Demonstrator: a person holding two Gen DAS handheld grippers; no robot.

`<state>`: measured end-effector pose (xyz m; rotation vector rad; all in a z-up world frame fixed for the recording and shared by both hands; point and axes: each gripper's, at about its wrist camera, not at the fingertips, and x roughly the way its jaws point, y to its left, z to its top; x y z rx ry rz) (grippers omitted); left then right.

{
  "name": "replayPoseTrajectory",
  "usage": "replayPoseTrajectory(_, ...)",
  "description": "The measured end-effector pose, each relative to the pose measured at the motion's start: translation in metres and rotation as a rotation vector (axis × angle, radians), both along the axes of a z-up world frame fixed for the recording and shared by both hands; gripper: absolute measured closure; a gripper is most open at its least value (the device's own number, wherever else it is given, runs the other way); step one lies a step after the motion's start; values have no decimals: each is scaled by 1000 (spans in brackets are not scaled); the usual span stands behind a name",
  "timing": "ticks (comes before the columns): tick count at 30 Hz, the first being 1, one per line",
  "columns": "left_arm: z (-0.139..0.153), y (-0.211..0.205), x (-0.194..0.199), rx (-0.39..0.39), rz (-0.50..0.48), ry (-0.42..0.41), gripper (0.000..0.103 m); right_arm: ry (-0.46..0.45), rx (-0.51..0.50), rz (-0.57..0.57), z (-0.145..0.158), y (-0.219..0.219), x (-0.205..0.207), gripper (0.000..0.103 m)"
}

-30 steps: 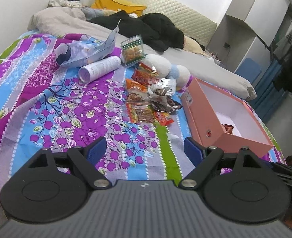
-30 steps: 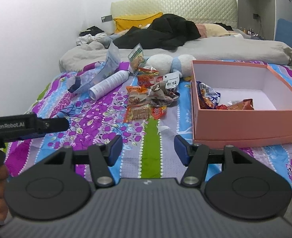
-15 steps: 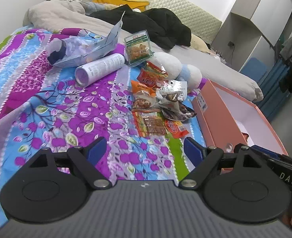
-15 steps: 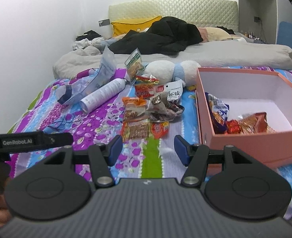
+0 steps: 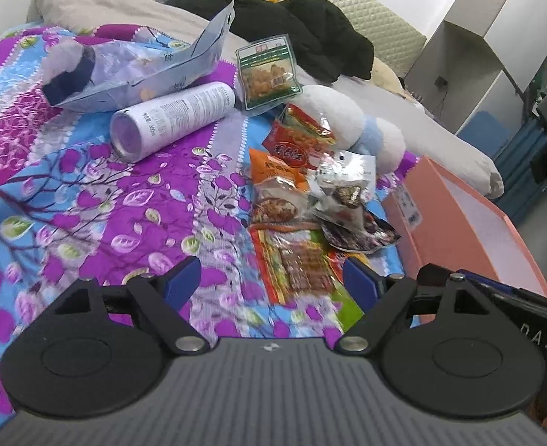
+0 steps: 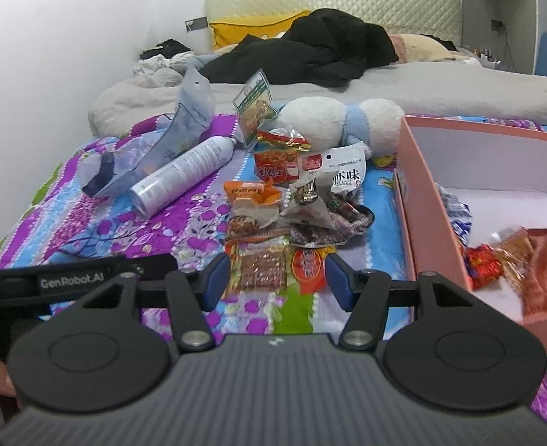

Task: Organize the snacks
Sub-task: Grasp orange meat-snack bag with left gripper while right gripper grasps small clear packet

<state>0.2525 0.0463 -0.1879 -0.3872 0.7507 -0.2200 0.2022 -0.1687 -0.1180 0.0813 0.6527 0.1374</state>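
White walls [image 6: 69,37]; quilted cream headboard [image 6: 347,0]; floral bedspread [image 5: 87,204]; pale shelving unit [image 5: 496,37], possibly wardrobe.

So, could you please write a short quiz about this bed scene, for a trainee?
1. True or false: the pink box already holds some snacks.
2. Which thing lies beside the snack pile on the bedspread? A) a white can B) a glass cup C) a book
3. Fill in: both the left gripper and the right gripper are ____ and hold nothing.

Key:
1. True: wrapped snacks lie inside the box.
2. A: the white can lies on its side, left of the pile.
3. Open.
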Motion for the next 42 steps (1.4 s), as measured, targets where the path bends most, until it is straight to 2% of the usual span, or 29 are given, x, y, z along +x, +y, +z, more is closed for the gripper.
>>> replayPoseTrajectory(8, -29, 0, 59, -41, -14, 14, 20, 19, 14, -49, -23, -5, 62, 46)
replayPoseTrajectory(11, -38, -6, 82, -35, -42, 2, 21, 32, 24, -75, -30, -8, 85, 51)
replayPoseTrajectory(15, -50, -11, 108, -54, -60, 7, 29, 32, 31, -85, -39, -12, 109, 52)
replayPoseTrajectory(19, -60, -15, 126, -96, -72, 13, 31, 28, 65, -91, -47, -16, 129, 52)
replayPoseTrajectory(23, -67, -22, 138, -95, -86, 12, 33, 38, 74, -95, -57, -16, 146, 52)
replayPoseTrajectory(27, -70, -27, 144, -94, -95, 4, 43, 58, 95, -93, -65, -16, 156, 52)
replayPoseTrajectory(28, -70, -27, 144, -93, -94, 3, 45, 62, 96, -92, -67, -15, 157, 55)
replayPoseTrajectory(29, -70, -28, 144, -91, -93, 1, 47, 69, 92, -94, -68, -15, 158, 64)
replayPoseTrajectory(32, -68, -27, 142, -98, -96, 4, 53, 72, 94, -87, -67, -16, 158, 67)
replayPoseTrajectory(34, -63, -28, 139, -75, -94, 0, 55, 73, 88, -79, -65, -16, 155, 73)
replayPoseTrajectory(42, -41, -15, 111, -83, -63, -12, 57, 70, 75, -72, -48, -16, 129, 75)
